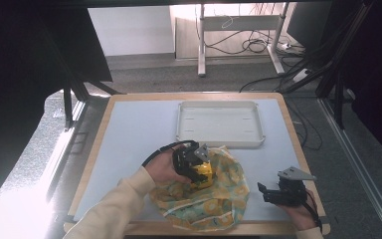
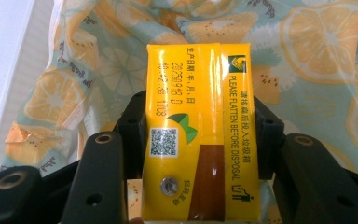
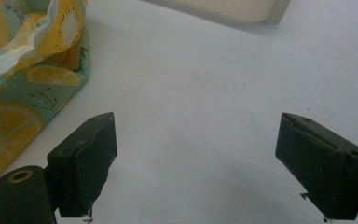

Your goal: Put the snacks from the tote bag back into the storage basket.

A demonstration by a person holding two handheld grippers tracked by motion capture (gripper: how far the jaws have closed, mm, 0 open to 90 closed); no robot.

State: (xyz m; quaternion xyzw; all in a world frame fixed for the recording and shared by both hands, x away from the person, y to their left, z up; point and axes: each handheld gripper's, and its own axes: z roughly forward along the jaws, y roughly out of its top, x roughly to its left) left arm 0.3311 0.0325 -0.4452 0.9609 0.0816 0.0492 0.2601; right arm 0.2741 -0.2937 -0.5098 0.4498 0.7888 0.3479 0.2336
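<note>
**Yellow carton held above the fruit-print bag**

The left gripper (image 1: 195,167) is clamped on a small yellow drink carton (image 2: 199,130), jaws pressing its two narrow sides, just above a crumpled plastic bag printed with orange slices (image 1: 219,199) near the table's front edge. The right gripper (image 3: 205,158) rests to the bag's right, jaws spread wide, holding nothing. A shallow white tray (image 1: 220,142) lies beyond the bag. To do this well, I'd keep the carton level and the squeeze gentle, clearing the loose plastic before moving on.
</note>
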